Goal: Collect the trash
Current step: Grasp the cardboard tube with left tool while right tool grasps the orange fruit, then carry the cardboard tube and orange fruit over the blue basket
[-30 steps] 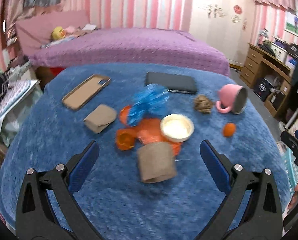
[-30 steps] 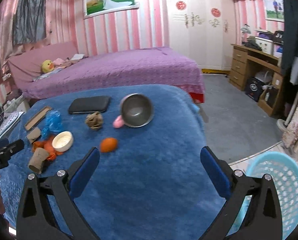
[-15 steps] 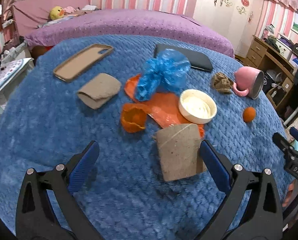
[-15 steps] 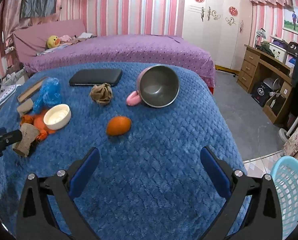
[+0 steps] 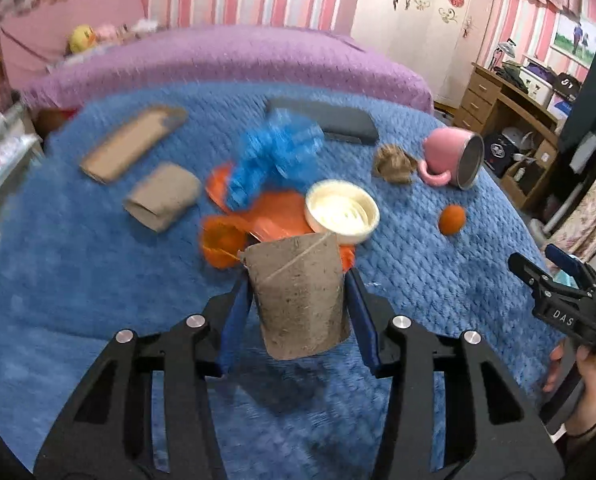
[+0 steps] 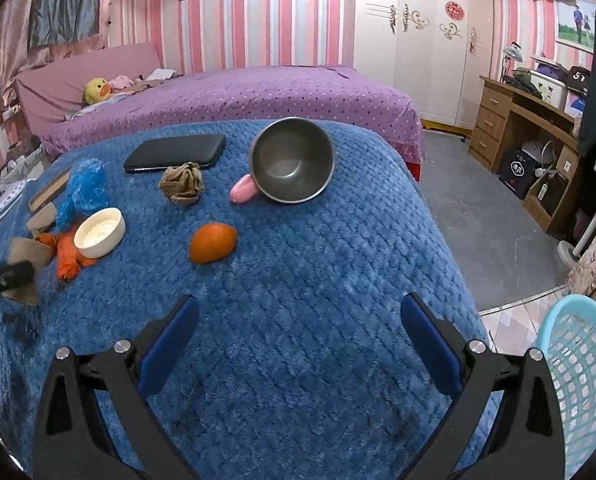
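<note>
My left gripper is shut on a brown cardboard tube and holds it just above the blue blanket. Beyond it lie an orange plastic bag, a crumpled blue plastic bag, a second flattened cardboard tube, a white lid and a brown crumpled wad. My right gripper is open and empty above the blanket, short of an orange fruit. The left gripper's tip with the tube shows at the far left.
A pink mug lies on its side, a black phone behind it, a brown phone case at the far left. A light blue basket stands on the floor at the right. Bed and desk lie beyond.
My left gripper closed on the cardboard tube and lifted it slightly. My right gripper moved a little closer over the blanket and stayed open.
</note>
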`<action>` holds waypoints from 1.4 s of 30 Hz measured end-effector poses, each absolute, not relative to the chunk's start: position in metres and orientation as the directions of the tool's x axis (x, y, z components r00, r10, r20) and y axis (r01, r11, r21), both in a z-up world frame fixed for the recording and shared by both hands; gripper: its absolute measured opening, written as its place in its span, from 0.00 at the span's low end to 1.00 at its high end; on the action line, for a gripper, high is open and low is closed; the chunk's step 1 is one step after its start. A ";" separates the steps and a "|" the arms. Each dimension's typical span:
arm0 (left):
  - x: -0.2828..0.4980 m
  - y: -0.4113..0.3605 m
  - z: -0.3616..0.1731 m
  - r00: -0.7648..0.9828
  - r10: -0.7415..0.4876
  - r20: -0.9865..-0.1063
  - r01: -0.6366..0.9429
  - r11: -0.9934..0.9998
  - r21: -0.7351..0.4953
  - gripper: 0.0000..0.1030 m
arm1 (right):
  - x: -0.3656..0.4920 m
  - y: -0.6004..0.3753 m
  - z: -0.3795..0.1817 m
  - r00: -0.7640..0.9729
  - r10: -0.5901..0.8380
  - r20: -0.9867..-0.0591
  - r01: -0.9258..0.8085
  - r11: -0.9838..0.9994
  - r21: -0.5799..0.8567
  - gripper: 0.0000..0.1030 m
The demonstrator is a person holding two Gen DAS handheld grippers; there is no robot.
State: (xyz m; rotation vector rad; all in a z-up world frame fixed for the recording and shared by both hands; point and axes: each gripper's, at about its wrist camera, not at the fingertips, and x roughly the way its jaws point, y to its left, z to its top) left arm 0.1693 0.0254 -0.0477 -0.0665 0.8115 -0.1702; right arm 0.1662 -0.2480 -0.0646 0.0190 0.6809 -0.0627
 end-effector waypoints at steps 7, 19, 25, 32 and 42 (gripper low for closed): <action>0.171 0.052 -0.037 0.715 -0.079 -0.695 0.049 0.997 -0.063 0.45 | 0.173 -0.235 -0.066 0.778 -0.033 -0.627 0.038 0.999 -0.007 0.95; 0.189 0.096 -0.044 0.736 0.041 -0.675 -0.090 0.995 -0.037 0.45 | 0.234 -0.184 -0.072 0.740 -0.012 -0.673 -0.047 0.996 -0.070 0.88; 0.193 0.105 -0.048 0.724 0.047 -0.689 -0.105 0.994 -0.042 0.45 | 0.255 -0.184 -0.089 0.681 0.049 -0.731 -0.080 0.997 -0.008 0.44; 0.188 0.101 -0.047 0.727 0.043 -0.685 -0.105 0.993 -0.049 0.45 | 0.232 -0.176 -0.076 0.728 0.066 -0.683 -0.141 0.989 -0.054 0.29; 0.174 0.061 -0.034 0.743 -0.003 -0.669 -0.055 0.996 -0.065 0.45 | 0.180 -0.196 -0.041 0.783 0.094 -0.615 -0.149 0.988 -0.039 0.29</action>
